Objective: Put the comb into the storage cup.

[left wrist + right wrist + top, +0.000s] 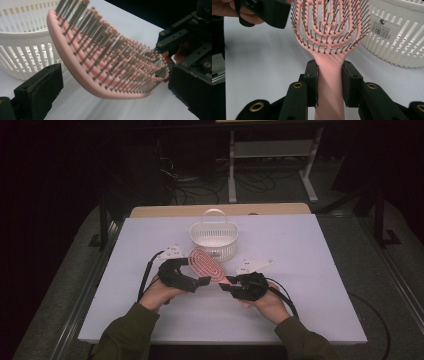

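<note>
A pink vented hairbrush [205,262] with grey bristles is held off the white table [310,270], just in front of a white slotted basket [214,237]. My right gripper [227,286] is shut on its handle; in the right gripper view the two pads [312,82] press the pink handle just below the head [329,32]. My left gripper [195,271] stands open around the brush head. In the left gripper view the curved head [100,57] lies between its wide-apart jaws without touching either pad [37,92].
The basket [397,37] has a hoop handle and a label, and stands directly behind the brush. A wooden edge [220,210] runs along the table's far side. Beyond it, cables and a metal frame [310,165] stand on the dark floor.
</note>
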### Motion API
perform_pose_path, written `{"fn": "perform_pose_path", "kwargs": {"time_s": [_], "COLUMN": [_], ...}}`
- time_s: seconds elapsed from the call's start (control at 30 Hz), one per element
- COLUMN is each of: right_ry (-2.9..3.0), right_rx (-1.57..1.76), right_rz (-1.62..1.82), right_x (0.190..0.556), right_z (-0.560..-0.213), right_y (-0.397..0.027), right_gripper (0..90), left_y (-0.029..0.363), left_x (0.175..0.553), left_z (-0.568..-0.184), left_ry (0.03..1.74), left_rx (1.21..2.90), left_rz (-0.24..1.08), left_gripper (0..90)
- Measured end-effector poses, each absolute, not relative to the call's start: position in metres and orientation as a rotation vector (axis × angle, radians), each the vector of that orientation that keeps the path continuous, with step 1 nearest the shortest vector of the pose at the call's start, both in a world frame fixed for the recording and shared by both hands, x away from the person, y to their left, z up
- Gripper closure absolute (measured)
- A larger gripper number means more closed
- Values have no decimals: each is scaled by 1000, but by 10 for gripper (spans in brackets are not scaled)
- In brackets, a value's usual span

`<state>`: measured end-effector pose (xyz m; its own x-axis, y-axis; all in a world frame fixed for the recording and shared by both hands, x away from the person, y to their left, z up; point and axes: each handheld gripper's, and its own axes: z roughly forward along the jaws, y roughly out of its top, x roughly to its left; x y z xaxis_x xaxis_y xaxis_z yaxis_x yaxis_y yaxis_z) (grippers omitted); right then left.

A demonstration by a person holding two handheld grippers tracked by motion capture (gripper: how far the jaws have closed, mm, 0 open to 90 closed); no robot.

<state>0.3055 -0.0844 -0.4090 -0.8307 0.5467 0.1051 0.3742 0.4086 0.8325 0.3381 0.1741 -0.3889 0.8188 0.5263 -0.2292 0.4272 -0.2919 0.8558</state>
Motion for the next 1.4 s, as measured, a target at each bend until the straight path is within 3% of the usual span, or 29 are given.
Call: {"fn": "perform_pose_path", "kwargs": {"time_s": [0.63, 1.4], "right_ry": [2480, 2485], "right_rx": [790, 768], "right_rz": [1405, 1384], "right_x": [302, 301], "right_z": [-410, -412], "right_y": [-80, -77], "right_gripper": [683, 682], "left_y": [168, 168], "left_x": [336, 334], "left_z": [-389, -385], "left_ry": [727, 741], "left_rx": [1903, 1885], "left_rz": [130, 121], "left_gripper": [30, 188]}}
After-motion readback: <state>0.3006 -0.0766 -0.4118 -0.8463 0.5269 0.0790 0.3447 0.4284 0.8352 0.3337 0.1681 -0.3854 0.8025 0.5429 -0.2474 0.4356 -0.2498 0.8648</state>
